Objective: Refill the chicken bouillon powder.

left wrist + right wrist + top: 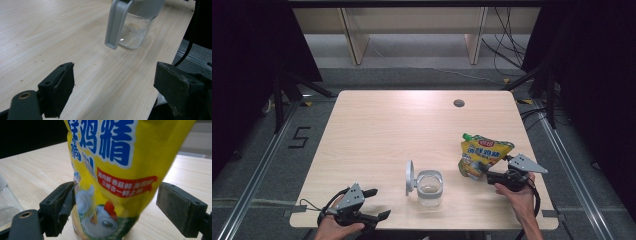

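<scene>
The left claw point(374, 204) rested wide and empty at the near edge of the surface point(377, 130), the open jar point(430, 188) just beyond it. The right claw point(117, 205) gaped around the yellow pouch point(120, 167) without gripping, left pad touching. Pouch not yet grasped; jar nearly empty, pouring seemingly ahead.

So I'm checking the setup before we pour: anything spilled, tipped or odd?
Nothing spilled. The jar stands upright with its lid flipped open. The yellow pouch stands between the open jaws of the right gripper, leaning a little. The left gripper is open, apart from the jar.
</scene>
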{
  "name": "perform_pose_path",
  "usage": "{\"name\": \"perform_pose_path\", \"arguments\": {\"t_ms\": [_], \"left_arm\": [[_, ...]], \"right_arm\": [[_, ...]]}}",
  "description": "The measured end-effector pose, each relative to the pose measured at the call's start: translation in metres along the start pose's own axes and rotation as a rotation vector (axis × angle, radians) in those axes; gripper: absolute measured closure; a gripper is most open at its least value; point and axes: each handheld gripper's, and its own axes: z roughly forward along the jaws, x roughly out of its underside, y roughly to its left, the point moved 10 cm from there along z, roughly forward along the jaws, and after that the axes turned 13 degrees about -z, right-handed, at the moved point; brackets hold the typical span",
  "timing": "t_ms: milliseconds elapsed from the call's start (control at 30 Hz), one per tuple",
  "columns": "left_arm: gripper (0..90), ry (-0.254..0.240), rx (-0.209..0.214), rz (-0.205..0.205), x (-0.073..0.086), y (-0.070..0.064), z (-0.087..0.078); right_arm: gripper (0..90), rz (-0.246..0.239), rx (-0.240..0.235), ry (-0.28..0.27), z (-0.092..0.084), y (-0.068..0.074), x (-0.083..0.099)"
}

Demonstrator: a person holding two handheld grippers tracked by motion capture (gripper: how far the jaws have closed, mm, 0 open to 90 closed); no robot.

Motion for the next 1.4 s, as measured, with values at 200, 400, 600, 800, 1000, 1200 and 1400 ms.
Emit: {"name": "perform_pose_path", "arguments": {"t_ms": [200,400,600,800,1000,1200,1400], "left_arm": [[16.1,-0.001,-0.004,0.002,0.0,0.001,0.0],[16.1,0.023,-0.014,0.027,0.002,0.004,-0.001],[16.1,0.007,-0.001,0.004,0.001,0.001,0.0],[16.1,0.01,-0.001,0.004,0.001,0.001,0.0],[16.1,-0.003,0.003,0.02,-0.001,0.001,0.0],[16.1,0.011,-0.004,0.031,0.001,0.003,-0.001],[16.1,0.011,-0.006,0.007,0.001,0.002,-0.001]], "right_arm": [[17.5,0.002,-0.011,-0.012,0.004,-0.001,-0.001],[21.5,-0.003,-0.014,-0.007,0.008,0.002,-0.002],[24.1,-0.008,-0.03,-0.039,0.014,0.004,-0.004],[31.2,-0.021,-0.062,-0.031,0.014,0.008,-0.005],[42.2,0.037,-0.024,-0.055,0.011,0.003,-0.01],[46.6,0.139,0.04,0.038,0.002,0.011,-0.007],[47.1,0.103,0.096,0.061,-0.002,0.015,-0.008]]}}
